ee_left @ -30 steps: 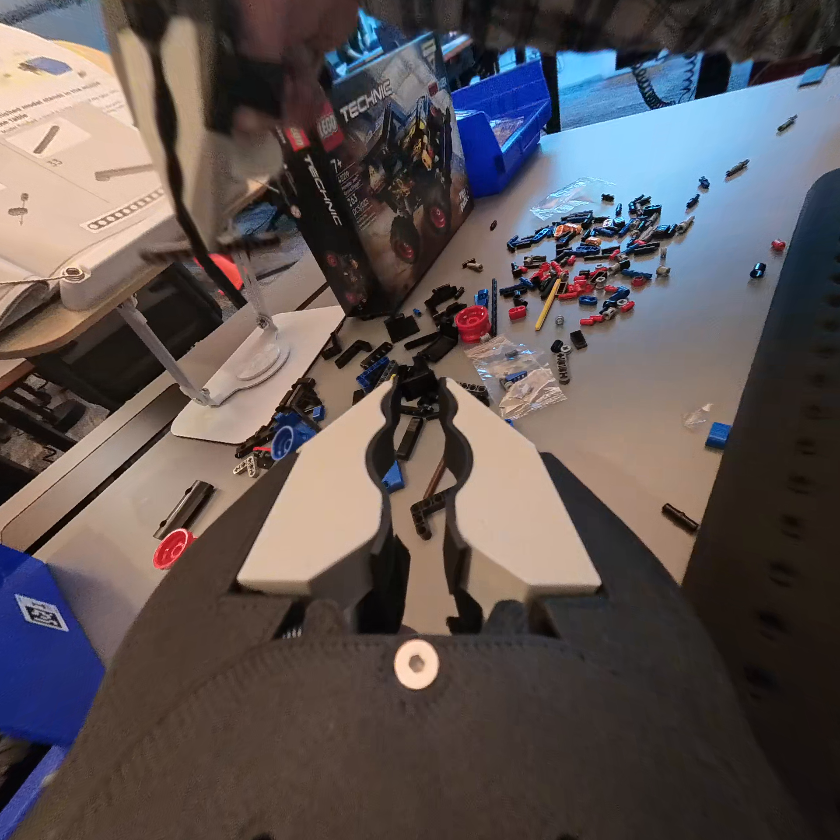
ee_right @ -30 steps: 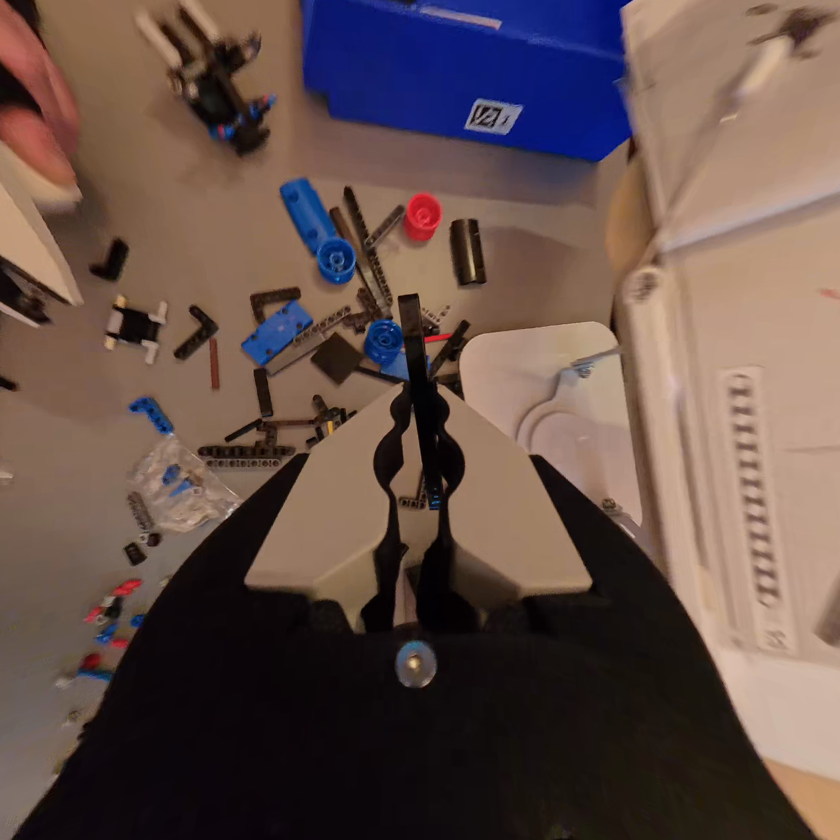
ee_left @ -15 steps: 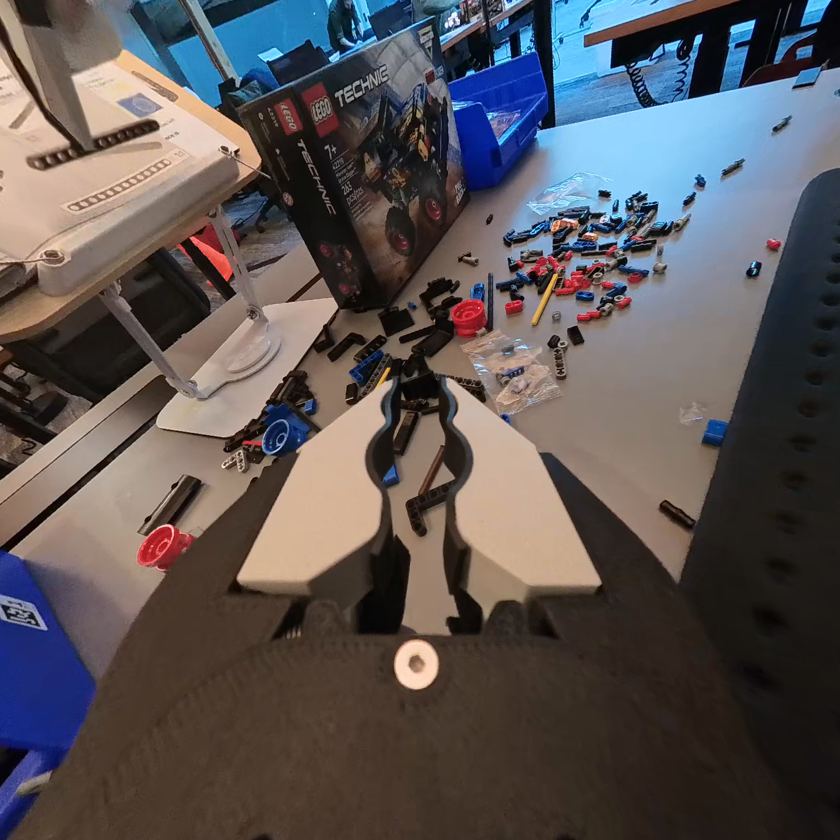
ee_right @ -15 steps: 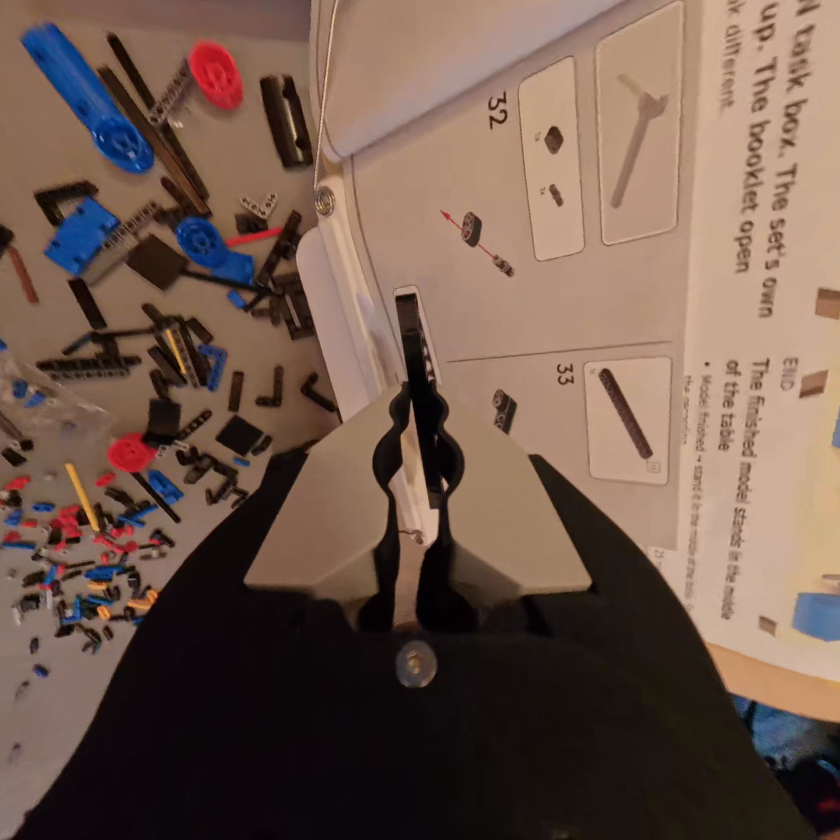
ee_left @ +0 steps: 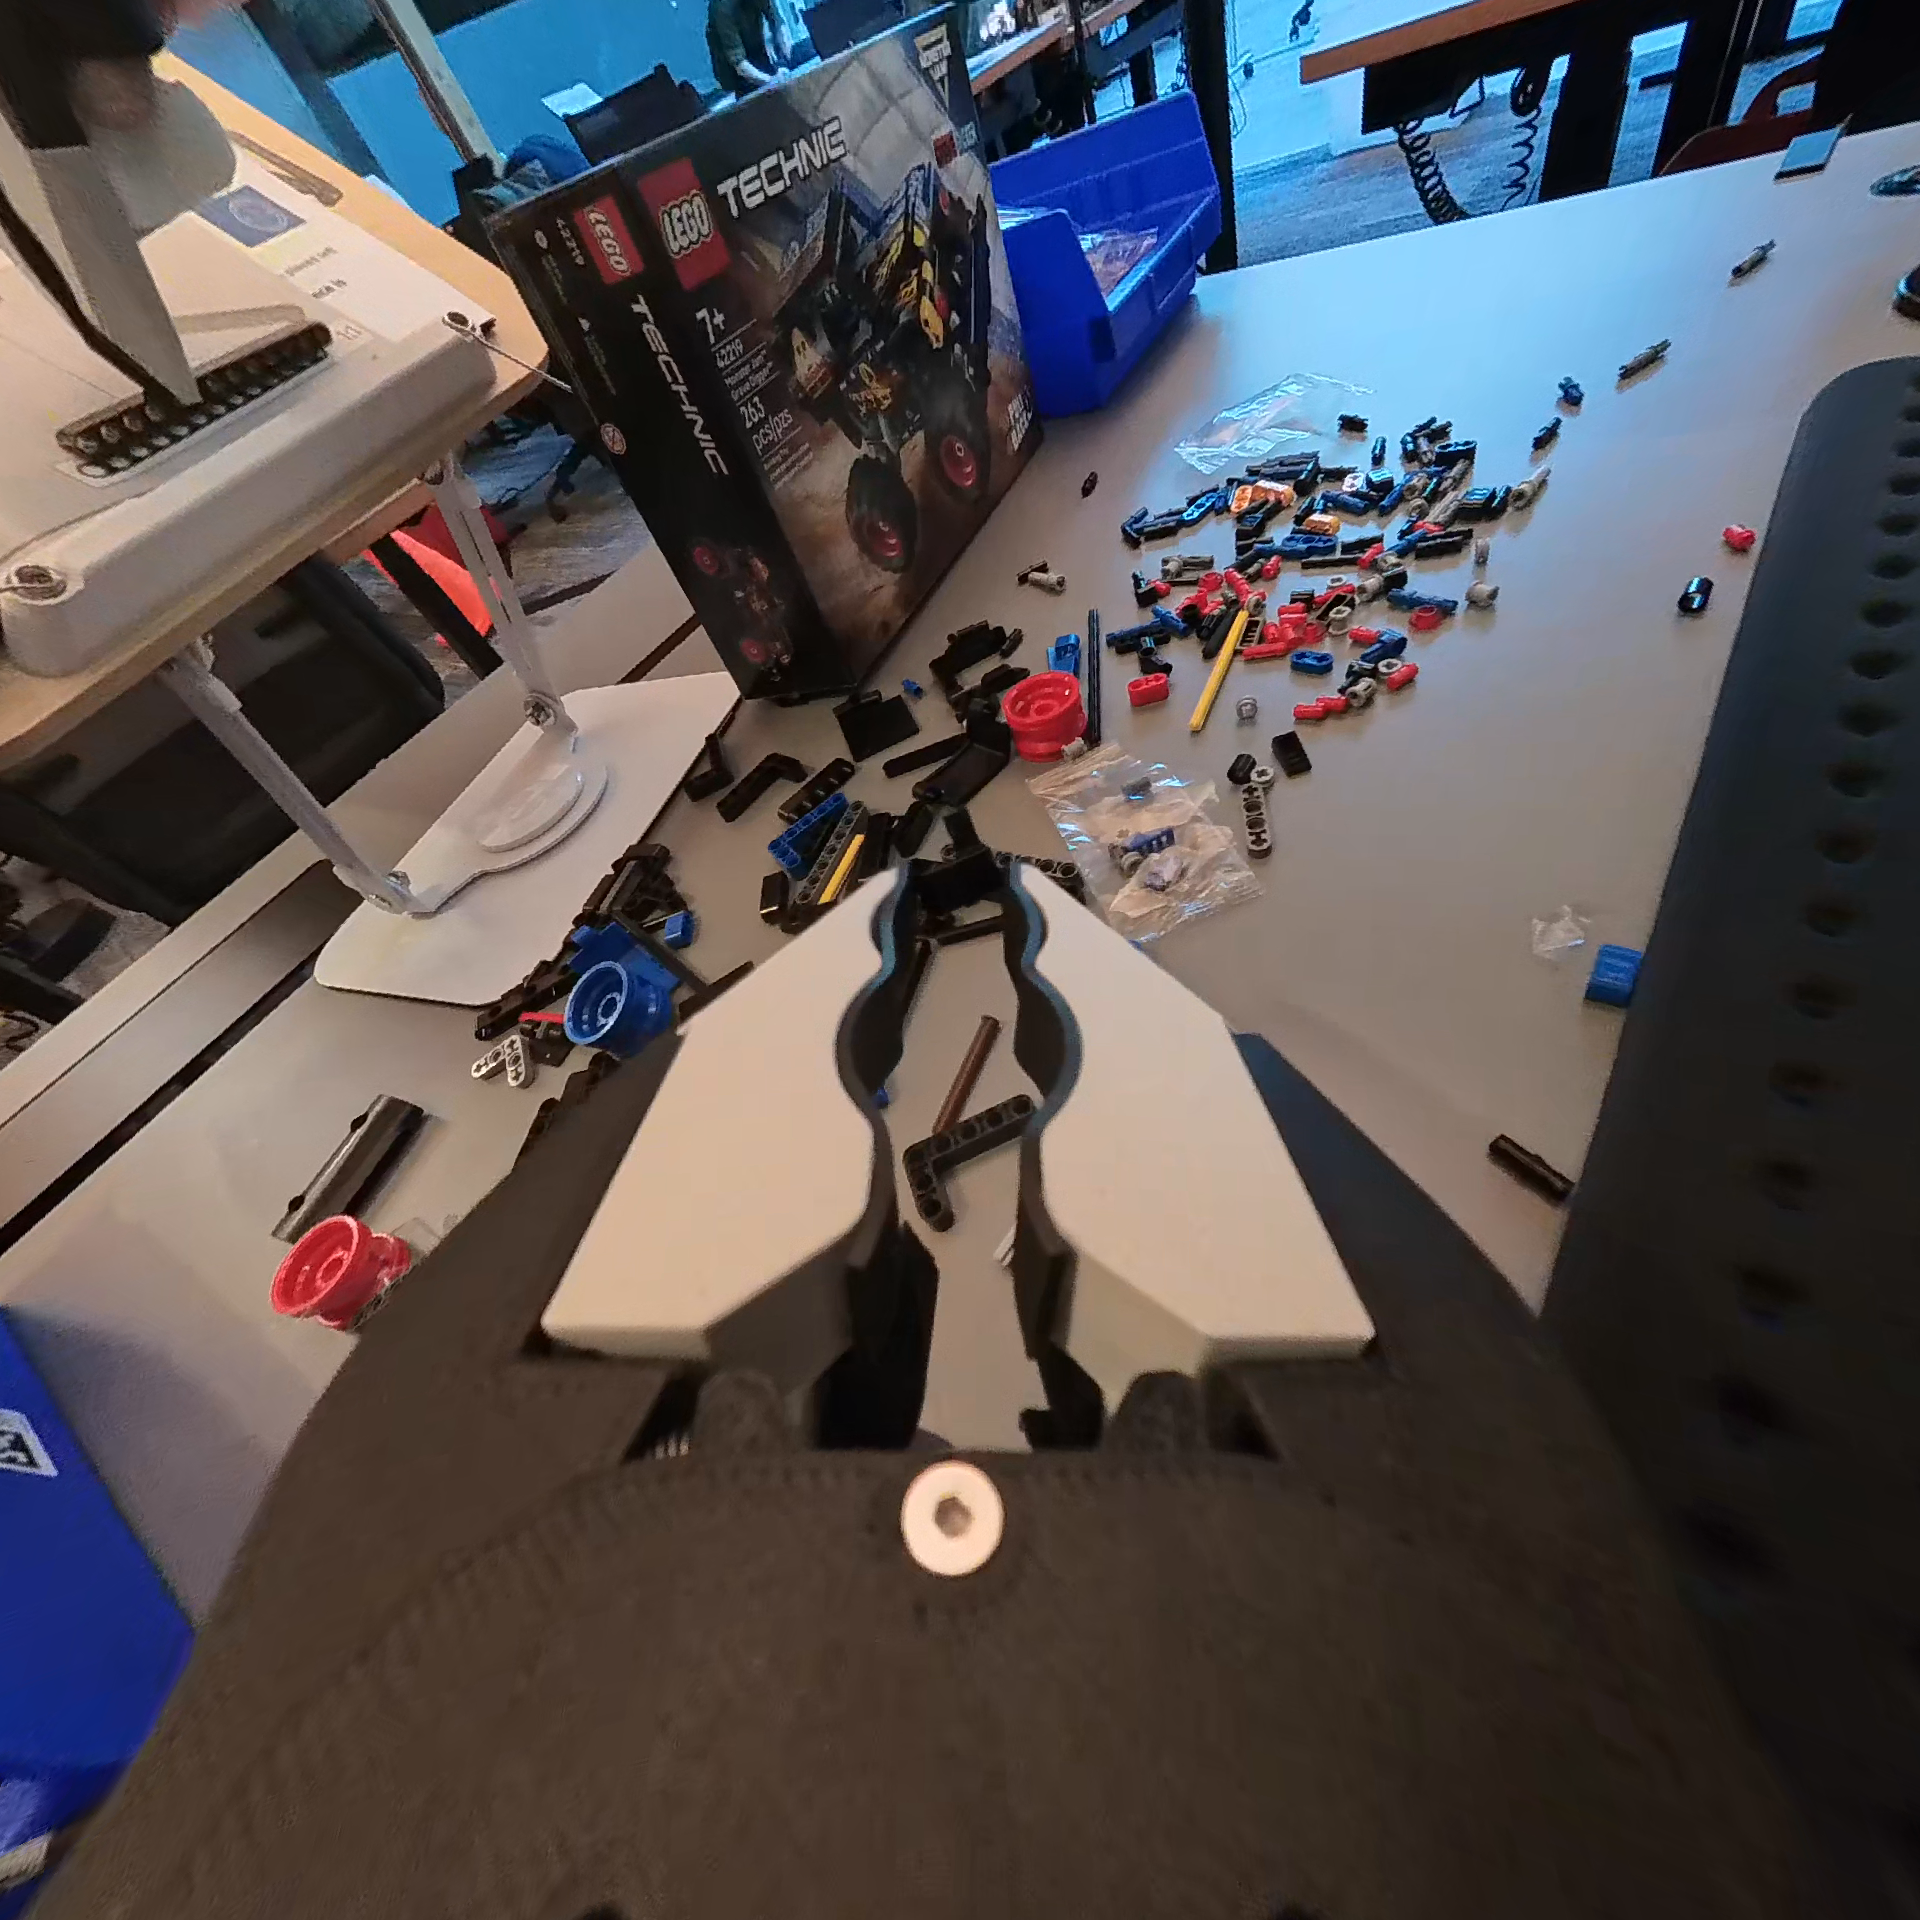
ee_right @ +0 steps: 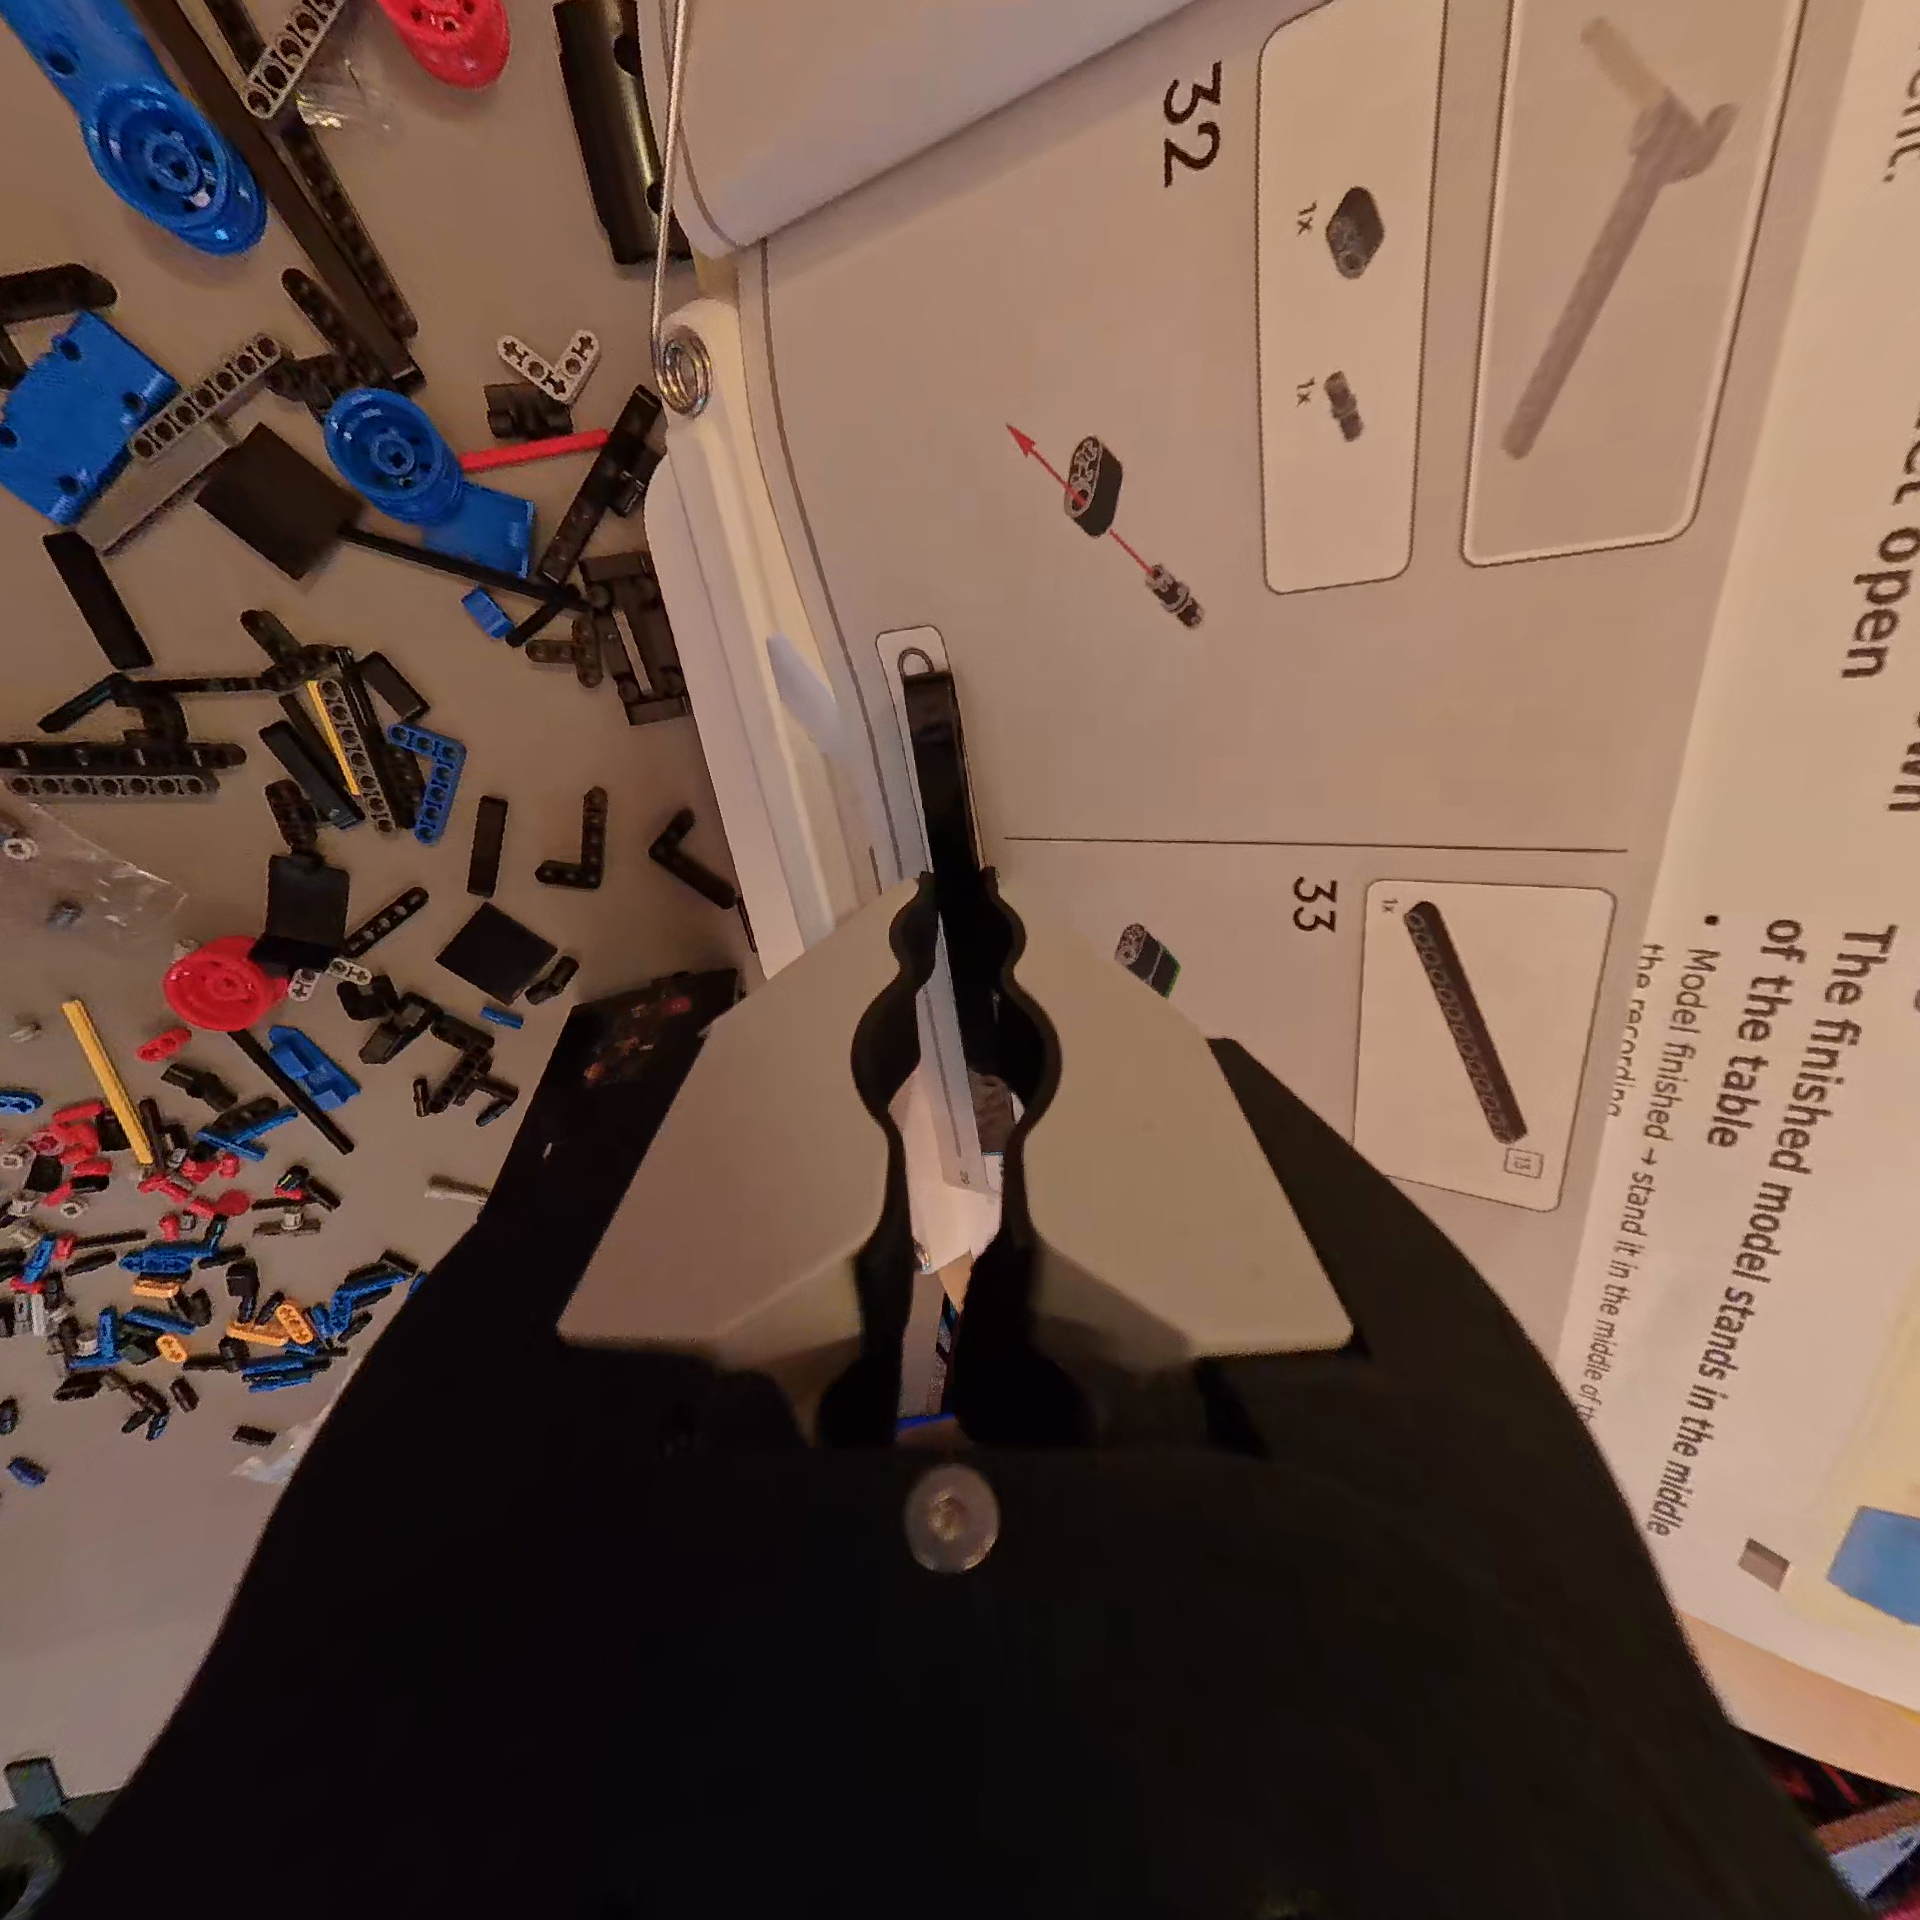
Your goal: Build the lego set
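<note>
Right gripper [ee_right: 954, 894] is clamped on a long black beam [ee_right: 940, 769], pinched near 1 end so most of its length sticks straight out past the fingertips, long axis in line with the fingers. The free end lies over the instruction booklet [ee_right: 1195, 727], laid along a printed life-size outline at the page's left edge. In the left wrist view the same beam [ee_left: 197, 400] shows lying flat on the booklet [ee_left: 343, 343] on its raised stand [ee_left: 488, 821], with the right gripper [ee_left: 156, 364] coming down on it from above. Judgement: this is a length check of the beam against the printed bar, not an assembly move yet.

Left gripper [ee_left: 961, 883] hangs parted and empty over the table [ee_left: 1403, 1018], nothing between its fingers; a black L-shaped beam [ee_left: 961, 1148] and a brown axle [ee_left: 966, 1075] lie on the table seen through the gap, not gripped. Loose parts spread ahead of it: red wheel hub [ee_left: 1044, 712], blue wheel hub [ee_left: 613, 1003], small-parts pile [ee_left: 1320, 561], a plastic bag [ee_left: 1143, 847], and the set box [ee_left: 790, 416] standing upright behind.

Key relation: the beam is already in the right gripper, up on the booklet, well apart from the left gripper and up to its left. Whatever mates with it likely has to come from the table pile, which the left gripper is nearer. No partly built model shows in either view, so progress cannot be judged.
</note>
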